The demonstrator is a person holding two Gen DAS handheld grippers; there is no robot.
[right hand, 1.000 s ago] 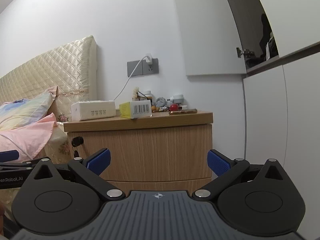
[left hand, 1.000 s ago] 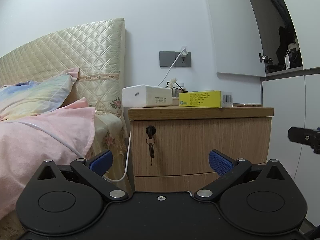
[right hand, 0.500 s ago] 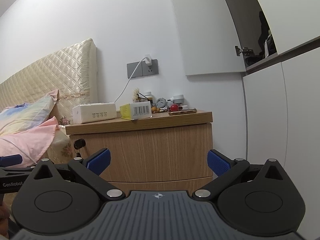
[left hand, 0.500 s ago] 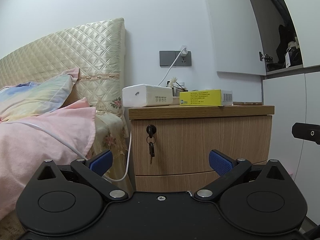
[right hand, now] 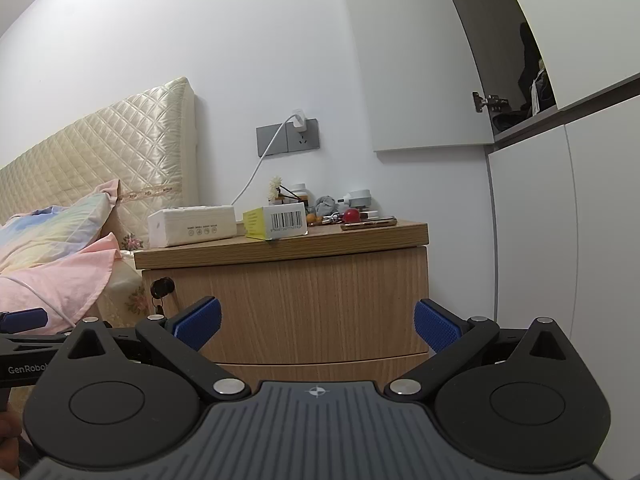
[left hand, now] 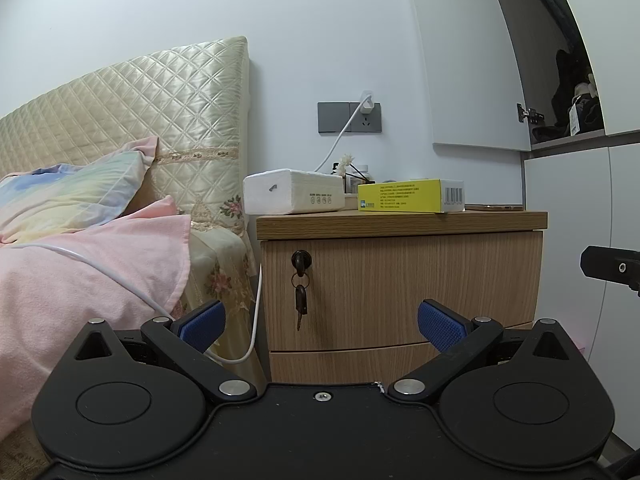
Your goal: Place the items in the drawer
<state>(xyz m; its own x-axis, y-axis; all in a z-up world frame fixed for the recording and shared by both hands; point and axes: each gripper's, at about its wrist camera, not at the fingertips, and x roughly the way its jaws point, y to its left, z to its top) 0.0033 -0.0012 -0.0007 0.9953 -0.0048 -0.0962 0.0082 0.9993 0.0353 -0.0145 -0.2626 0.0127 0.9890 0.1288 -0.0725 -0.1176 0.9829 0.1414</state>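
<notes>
Wooden nightstand (left hand: 400,264) sits lower in both views than a second ago. Its drawer (right hand: 304,304) stays closed, key (left hand: 301,302) at 9 o'clock. Yellow box (left hand: 410,196) lies on top. Left gripper (left hand: 322,322) and right gripper (right hand: 316,326) gape wide, empty.

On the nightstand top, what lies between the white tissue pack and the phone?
The yellow box lies between the white tissue pack and the phone on the nightstand, clearest in the right wrist view.
</notes>
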